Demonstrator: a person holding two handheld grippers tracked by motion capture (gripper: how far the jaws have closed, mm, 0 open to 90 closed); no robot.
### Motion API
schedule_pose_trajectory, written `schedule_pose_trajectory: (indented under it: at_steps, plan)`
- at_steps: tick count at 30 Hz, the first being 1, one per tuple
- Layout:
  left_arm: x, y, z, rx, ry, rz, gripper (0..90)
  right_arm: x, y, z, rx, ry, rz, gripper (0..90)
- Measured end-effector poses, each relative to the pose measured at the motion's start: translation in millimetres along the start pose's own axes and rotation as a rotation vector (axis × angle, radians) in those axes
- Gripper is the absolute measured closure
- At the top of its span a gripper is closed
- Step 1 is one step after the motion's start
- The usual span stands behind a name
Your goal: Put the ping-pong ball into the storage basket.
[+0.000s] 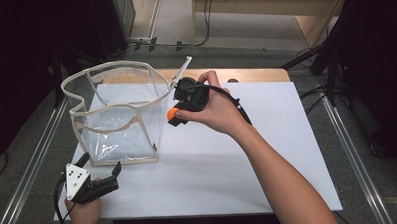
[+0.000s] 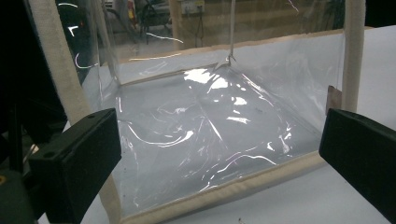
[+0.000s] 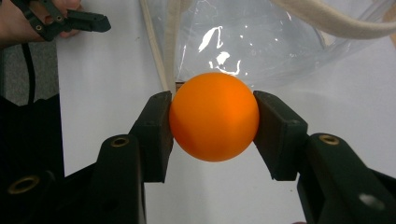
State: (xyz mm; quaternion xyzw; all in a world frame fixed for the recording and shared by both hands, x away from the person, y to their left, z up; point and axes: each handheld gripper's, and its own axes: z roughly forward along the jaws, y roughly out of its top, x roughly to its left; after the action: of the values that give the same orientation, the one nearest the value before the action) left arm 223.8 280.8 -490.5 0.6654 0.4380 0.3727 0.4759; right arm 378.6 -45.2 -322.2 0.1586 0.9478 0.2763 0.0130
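An orange ball (image 3: 214, 116) is pinched between the two black jaws of my right gripper (image 3: 212, 123), which is shut on it. In the high view that gripper (image 1: 173, 116) hovers just right of the clear plastic bag (image 1: 117, 112) with cream fabric trim, and the ball (image 1: 172, 112) shows as an orange spot at its tip. My left gripper (image 1: 101, 164) rests low at the table's front left, just in front of the bag's bottom edge, jaws wide apart and empty. In the left gripper view the bag's clear wall (image 2: 210, 135) stands right ahead between the jaws.
A white sheet (image 1: 268, 154) covers the wooden table (image 1: 258, 75). Metal rails (image 1: 355, 156) run along both sides. Cables and dark stands lie on the floor behind the table. The bag's open rim (image 1: 85, 78) sags at the left.
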Motion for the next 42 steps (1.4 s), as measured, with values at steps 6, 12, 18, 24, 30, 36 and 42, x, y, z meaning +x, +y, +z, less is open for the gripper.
schedule_pose_trajectory:
  at_steps: [6, 12, 18, 24, 30, 36, 42]
  plan:
    - [0.1, 0.0, 0.0, -0.001, 0.000, 0.000, 0.0, -1.5, 3.7, -2.9, -0.003, 0.000, -0.007, 48.3]
    - [0.0, 0.0, 0.0, -0.001, 0.000, -0.001, 0.0, -2.1, 6.5, -4.9, -0.014, 0.001, -0.005, 48.3]
    - [0.0, 0.0, 0.1, -0.001, -0.001, -0.002, 0.0, -3.4, 10.0, -7.7, -0.017, 0.001, -0.005, 48.3]
    - [-0.1, 0.0, 0.1, -0.001, -0.001, -0.002, 0.0, -4.7, 14.2, -10.0, -0.010, -0.001, -0.014, 48.4]
    - [0.3, 0.0, 0.1, -0.004, -0.002, -0.003, 0.0, -6.2, 17.5, -10.9, -0.013, 0.002, -0.012, 48.4]
    - [0.2, 0.0, 0.1, -0.004, -0.003, -0.003, 0.0, -8.0, 19.7, -12.1, -0.016, 0.001, -0.010, 48.4]
    - [0.5, 0.0, 0.0, -0.002, -0.003, 0.000, 0.0, -11.0, 21.6, -14.9, -0.024, 0.002, -0.011, 48.4]
